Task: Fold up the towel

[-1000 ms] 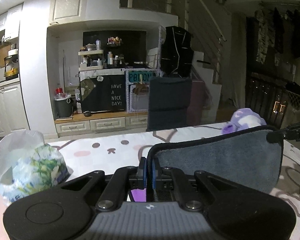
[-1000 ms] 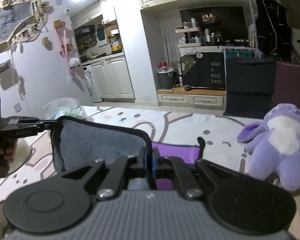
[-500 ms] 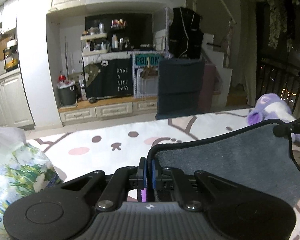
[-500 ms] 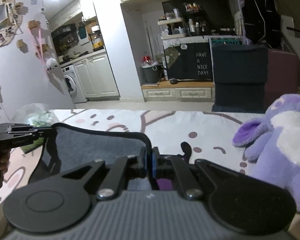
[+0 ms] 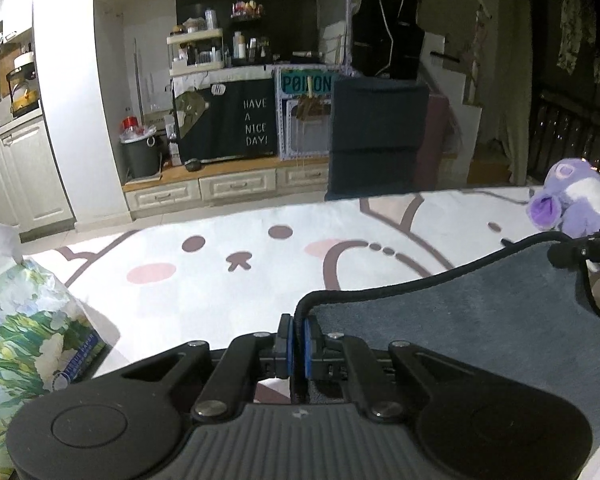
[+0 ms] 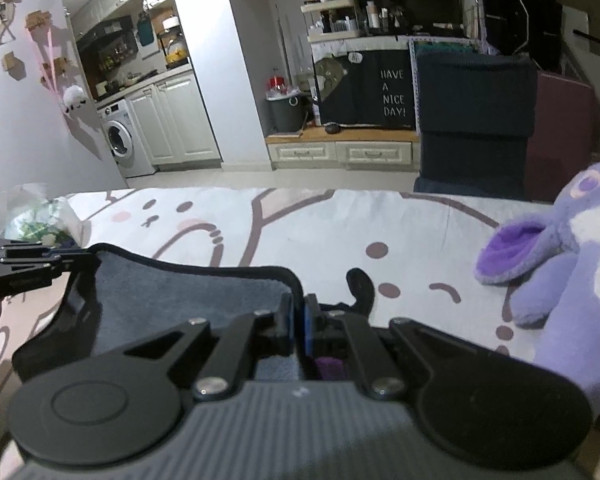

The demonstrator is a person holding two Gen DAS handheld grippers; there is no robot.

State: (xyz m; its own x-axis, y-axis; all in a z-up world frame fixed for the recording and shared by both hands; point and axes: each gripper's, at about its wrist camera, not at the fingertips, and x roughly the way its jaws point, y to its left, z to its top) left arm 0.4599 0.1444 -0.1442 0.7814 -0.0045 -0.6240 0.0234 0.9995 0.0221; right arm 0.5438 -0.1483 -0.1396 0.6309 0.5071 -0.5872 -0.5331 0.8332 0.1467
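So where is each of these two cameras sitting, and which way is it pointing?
Left wrist: rides on the left gripper, looking forward over the cartoon-print table cover towards the kitchen; its shut fingers pinch the grey towel with black trim.
Right wrist: rides on the right gripper, same direction, gripping the towel's other corner; purple plush toy at right.
Shared: towel, plush, floral tissue pack, and each other's gripper.

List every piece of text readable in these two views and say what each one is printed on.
"HAVE A NICE DAY!" on the black cloth hanging in the alcove, also seen from the right wrist.
"P0I?ON", partly covered and unsure, on the teal sign.
"Hi", perhaps, on the small speech bubble; too small to be sure.
Print on the floral tissue pack: too blurred to read.
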